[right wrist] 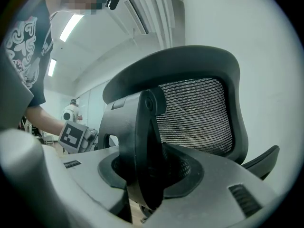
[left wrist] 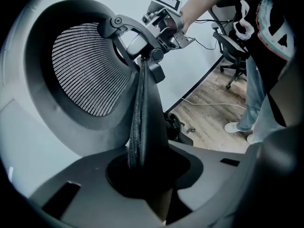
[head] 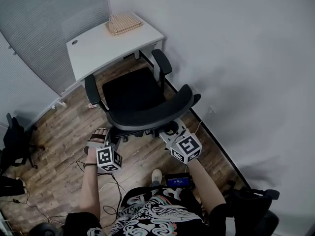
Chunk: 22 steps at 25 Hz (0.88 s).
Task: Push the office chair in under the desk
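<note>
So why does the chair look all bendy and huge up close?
Left gripper view: the wide lens bulges the chair and darkens the corners. Right gripper view: same bulge, with glaring ceiling lights. Head view: less bent, the floor dim, the desk bright.

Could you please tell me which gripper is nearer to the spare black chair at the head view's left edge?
Left. The left gripper grips the office chair at the backrest end toward the spare black chair; the right gripper holds the opposite end, farther away.
</note>
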{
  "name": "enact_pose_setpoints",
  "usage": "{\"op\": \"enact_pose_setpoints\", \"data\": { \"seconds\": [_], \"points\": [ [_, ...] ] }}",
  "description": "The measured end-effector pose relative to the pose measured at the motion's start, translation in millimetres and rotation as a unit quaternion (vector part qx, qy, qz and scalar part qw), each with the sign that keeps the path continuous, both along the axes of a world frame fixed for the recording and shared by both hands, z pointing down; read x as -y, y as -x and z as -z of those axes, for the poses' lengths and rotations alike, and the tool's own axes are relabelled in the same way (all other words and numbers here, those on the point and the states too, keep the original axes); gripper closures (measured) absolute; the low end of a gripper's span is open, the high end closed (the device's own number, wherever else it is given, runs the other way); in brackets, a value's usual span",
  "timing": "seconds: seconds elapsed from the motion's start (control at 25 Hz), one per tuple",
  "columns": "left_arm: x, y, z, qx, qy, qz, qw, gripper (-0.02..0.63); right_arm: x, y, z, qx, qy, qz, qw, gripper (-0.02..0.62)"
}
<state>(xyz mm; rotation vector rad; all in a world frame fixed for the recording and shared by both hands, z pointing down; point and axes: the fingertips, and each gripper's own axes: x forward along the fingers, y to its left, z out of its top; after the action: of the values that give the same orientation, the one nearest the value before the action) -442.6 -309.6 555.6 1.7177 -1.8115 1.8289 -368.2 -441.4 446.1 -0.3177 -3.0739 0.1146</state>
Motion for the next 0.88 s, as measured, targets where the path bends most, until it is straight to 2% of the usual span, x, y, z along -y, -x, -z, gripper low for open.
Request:
{"op": "enact_pose_setpoints", "data": {
  "seconds": [0.6, 0.88],
  "points": [
    [18.3, -3.0, 1.5, -0.008, -0.002, 0.008, 0.9999, 0.5, 20.4, 7.9, -0.1, -0.001, 0.002, 0.02, 1.0, 0.443],
    [25.8, 0.9, 2.9, 0.005, -0.005, 0.013, 0.9999, 0.5, 29.9, 10.9, 2.0, 0.003, 0.001, 0.028, 1.0, 0.443]
  ]
}}
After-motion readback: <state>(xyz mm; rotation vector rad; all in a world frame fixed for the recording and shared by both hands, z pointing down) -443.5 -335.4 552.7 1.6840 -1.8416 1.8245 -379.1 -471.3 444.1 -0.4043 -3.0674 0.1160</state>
